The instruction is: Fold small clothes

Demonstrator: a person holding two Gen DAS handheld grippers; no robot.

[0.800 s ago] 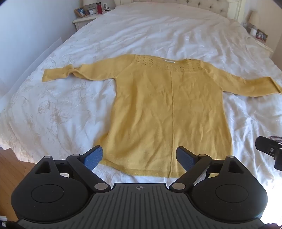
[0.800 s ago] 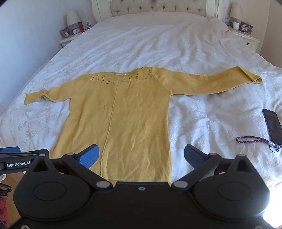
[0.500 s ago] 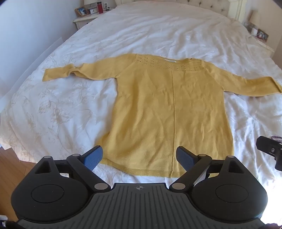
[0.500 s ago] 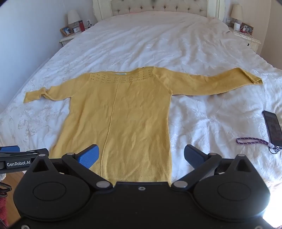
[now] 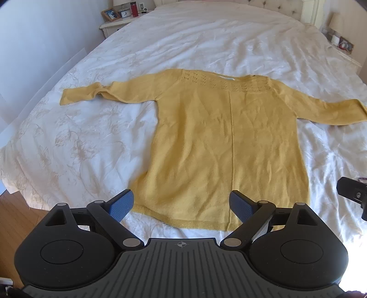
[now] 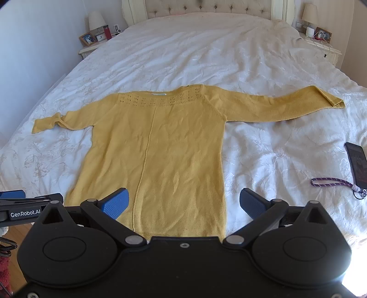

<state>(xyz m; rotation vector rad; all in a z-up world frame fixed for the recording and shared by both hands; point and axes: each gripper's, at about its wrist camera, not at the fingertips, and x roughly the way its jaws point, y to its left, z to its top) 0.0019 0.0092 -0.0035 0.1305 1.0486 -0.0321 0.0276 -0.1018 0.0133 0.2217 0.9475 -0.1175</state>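
Note:
A yellow knitted sweater (image 5: 220, 146) (image 6: 158, 151) lies flat on the white bedspread, both sleeves spread sideways, neckline toward the headboard. Its left sleeve (image 5: 96, 94) is twisted near the cuff; its right sleeve (image 6: 286, 105) lies straight. My left gripper (image 5: 181, 204) hangs open above the hem, nothing between its blue pads. My right gripper (image 6: 183, 202) is also open above the hem's right part, holding nothing. Part of the left gripper (image 6: 25, 206) shows at the left edge of the right wrist view; part of the right gripper (image 5: 353, 194) shows at the right edge of the left wrist view.
A black phone (image 6: 356, 160) with a purple lanyard (image 6: 330, 183) lies on the bedspread (image 6: 206, 50) at the right. Nightstands (image 5: 114, 23) (image 6: 321, 43) flank the tufted headboard (image 6: 206, 9). Wooden floor (image 5: 13, 213) shows past the bed's near left corner.
Both views have shifted slightly; the sweater sits a little further right in the left wrist view. Both grippers stay open, and the sweater has not moved on the bed.

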